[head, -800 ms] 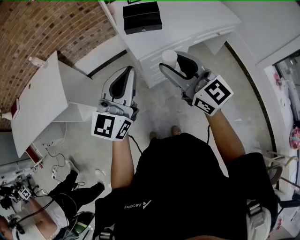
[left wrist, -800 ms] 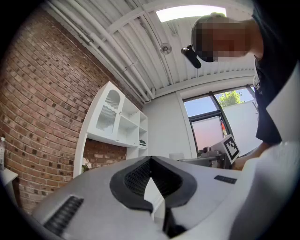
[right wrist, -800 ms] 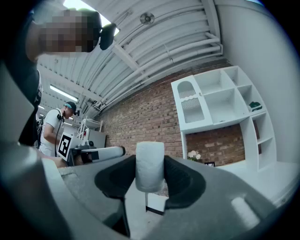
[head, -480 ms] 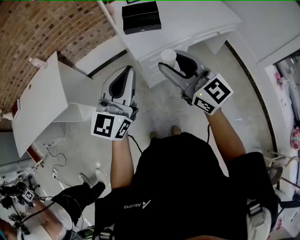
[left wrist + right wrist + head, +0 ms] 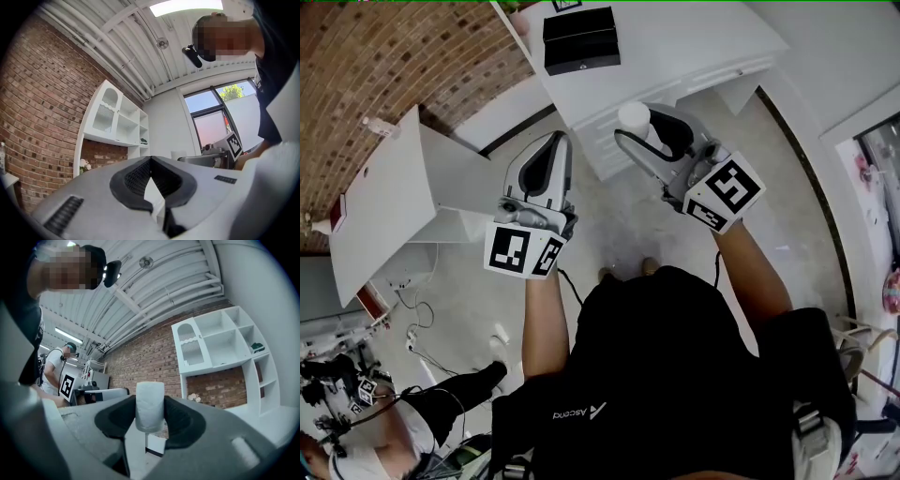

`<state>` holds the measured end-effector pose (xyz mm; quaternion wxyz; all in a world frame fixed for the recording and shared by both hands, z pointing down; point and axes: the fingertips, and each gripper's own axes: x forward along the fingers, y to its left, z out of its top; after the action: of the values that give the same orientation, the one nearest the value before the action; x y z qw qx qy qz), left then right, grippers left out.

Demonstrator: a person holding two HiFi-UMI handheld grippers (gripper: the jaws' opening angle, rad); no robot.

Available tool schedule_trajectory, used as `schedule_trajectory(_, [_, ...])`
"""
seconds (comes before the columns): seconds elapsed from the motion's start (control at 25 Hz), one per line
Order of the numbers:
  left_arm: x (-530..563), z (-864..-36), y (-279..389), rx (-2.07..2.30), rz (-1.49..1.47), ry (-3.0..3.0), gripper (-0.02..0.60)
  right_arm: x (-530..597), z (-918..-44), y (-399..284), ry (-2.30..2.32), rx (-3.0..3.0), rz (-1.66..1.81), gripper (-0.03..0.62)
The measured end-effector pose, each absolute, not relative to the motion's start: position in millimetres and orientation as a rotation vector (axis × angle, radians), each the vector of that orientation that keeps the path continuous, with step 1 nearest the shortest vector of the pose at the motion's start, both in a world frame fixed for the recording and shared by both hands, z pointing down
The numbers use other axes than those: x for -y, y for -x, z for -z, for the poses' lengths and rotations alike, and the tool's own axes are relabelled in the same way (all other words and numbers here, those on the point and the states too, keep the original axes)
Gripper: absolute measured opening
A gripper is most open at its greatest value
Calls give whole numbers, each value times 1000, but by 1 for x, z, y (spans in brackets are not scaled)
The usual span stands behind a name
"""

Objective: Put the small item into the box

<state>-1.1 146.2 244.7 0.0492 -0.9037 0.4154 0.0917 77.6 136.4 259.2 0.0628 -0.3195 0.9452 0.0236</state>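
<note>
A black box [image 5: 580,40] sits closed on the white table [image 5: 694,42] at the far side of the head view. My right gripper [image 5: 639,127] hovers just short of the table's front edge, shut on a small white cylinder [image 5: 634,116]. In the right gripper view the cylinder [image 5: 150,405] stands upright, pinched between both dark pads of the right gripper [image 5: 150,416]. My left gripper [image 5: 559,142] is held beside it over the floor. The left gripper [image 5: 150,160] has its tips together and nothing between them.
White drawers [image 5: 605,127] front the table below the right gripper. A white shelf unit [image 5: 389,202] stands at the left against a brick wall [image 5: 403,56]. Another person [image 5: 403,422] and cables on the floor are at the lower left.
Both grippers stay almost where they were, the right one still on the cylinder. The person at the lower left has moved further toward the corner.
</note>
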Motion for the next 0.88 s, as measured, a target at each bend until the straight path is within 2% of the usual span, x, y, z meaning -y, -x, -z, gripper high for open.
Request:
schedule_trajectory(0.48, [-103,-250,-11,-1371,-263,2687,-2,-88,-263,-100,899,-2877,-82,178])
schedule_trajectory(0.88, [17,-266,16,-1375,-254,2698,-2,24,-284,-68,917,-2945,-89,179])
